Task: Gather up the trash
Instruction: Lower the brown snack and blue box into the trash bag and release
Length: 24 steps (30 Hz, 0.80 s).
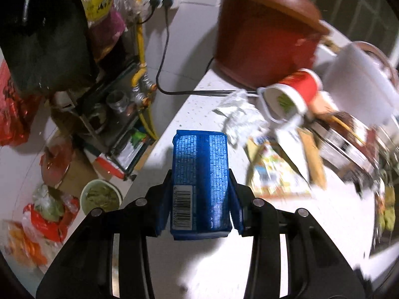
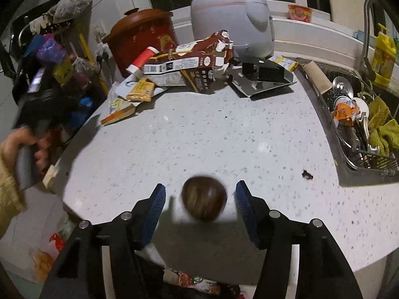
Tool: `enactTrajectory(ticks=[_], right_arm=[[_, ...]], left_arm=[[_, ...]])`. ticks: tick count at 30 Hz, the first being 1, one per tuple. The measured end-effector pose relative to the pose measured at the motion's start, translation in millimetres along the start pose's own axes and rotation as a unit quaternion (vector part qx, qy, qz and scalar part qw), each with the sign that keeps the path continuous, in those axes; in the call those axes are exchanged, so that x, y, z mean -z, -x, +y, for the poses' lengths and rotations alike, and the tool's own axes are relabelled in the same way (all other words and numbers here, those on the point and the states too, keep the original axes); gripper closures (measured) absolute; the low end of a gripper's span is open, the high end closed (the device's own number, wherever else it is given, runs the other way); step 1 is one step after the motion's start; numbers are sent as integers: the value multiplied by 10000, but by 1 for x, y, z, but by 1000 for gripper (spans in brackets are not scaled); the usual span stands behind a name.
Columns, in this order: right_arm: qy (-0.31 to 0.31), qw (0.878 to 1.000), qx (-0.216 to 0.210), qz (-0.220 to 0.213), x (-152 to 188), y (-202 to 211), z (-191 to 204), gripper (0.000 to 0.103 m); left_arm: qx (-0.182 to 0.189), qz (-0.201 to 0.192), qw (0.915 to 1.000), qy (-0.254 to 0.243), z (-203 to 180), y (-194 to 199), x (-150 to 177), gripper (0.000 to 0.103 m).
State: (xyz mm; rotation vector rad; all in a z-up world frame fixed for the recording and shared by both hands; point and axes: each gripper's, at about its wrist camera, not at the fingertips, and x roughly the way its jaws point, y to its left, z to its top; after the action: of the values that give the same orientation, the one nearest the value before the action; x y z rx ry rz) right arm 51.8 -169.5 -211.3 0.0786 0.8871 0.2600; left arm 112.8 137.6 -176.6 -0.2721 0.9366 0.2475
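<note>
My left gripper (image 1: 200, 191) is shut on a blue snack box (image 1: 200, 179) with a barcode, held above the white counter's left edge (image 1: 174, 124). Beyond it lie a crumpled white tissue (image 1: 239, 114), a tipped red paper cup (image 1: 291, 92) and a colourful wrapper (image 1: 274, 172). My right gripper (image 2: 200, 201) is open, with a blurred round brown object (image 2: 204, 198) between its fingers, untouched, above the counter's near edge (image 2: 199, 149). At the counter's back lie a brown milk carton (image 2: 189, 64), a yellow packet (image 2: 141, 89) and the red cup (image 2: 142, 59).
A brown clay pot (image 1: 266, 32) and a white rice cooker (image 2: 232, 25) stand at the back. A sink with a dish rack (image 2: 361, 124) is on the right. Bags and a bowl (image 1: 99, 196) sit on the floor at left. A metal shelf (image 1: 112, 114) stands beside the counter.
</note>
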Motion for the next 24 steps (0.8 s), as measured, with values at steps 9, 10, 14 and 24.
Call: enactTrajectory(ticks=[9, 10, 14, 24], right_arm=[[54, 9998, -3, 184, 3, -6, 2, 64], [38, 9998, -57, 179, 3, -3, 4, 65], [140, 9988, -451, 116, -2, 23, 23, 65], [998, 9781, -1440, 1120, 46, 52, 100, 65]], left_arm=[[607, -38, 9963, -612, 19, 61, 59, 64], [682, 9, 9949, -740, 20, 70, 71, 64], [802, 59, 9886, -1275, 20, 96, 109, 64], [1200, 1461, 9657, -1780, 37, 78, 228, 64]])
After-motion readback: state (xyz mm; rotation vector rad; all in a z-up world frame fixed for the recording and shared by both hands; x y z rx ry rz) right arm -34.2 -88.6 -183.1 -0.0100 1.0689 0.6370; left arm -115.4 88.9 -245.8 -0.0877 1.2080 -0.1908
